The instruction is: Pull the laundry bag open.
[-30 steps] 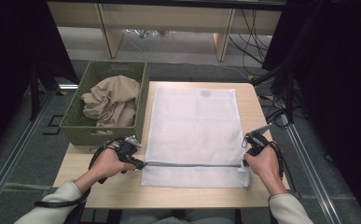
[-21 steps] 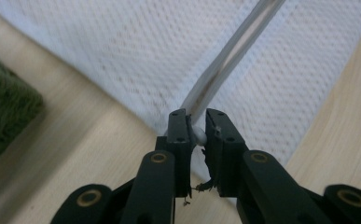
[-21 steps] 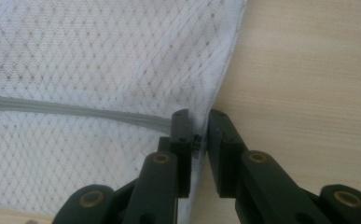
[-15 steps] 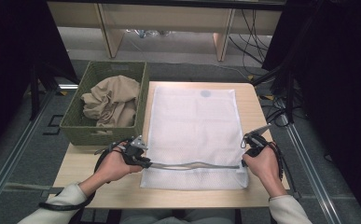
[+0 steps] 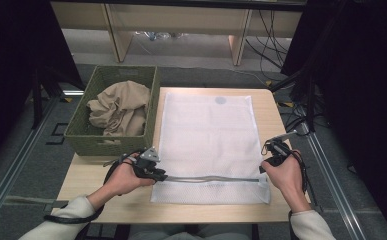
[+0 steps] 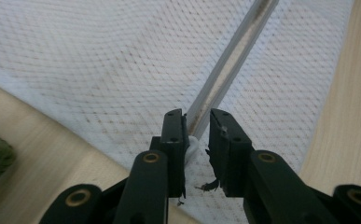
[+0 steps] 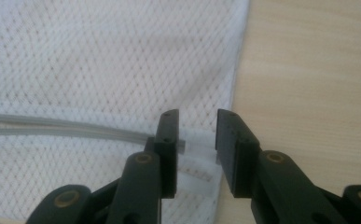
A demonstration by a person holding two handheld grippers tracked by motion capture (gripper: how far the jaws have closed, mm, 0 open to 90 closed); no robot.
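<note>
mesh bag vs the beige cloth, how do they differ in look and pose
The mesh bag is white netting with a grey zipper across its near end; the beige cloth is plain and opaque. The mesh bag lies spread flat on the table; the beige cloth sits crumpled in the green basket. The left gripper and right gripper sit at the mesh bag's zipper ends; the beige cloth is untouched. Both are soft fabric.

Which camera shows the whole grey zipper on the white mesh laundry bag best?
The high view: the grey zipper runs full length across the white mesh laundry bag, from the left tool to the right tool. The left gripper view shows one stretch of it running away from its jaws; the right gripper view shows the zipper's end there.
</note>
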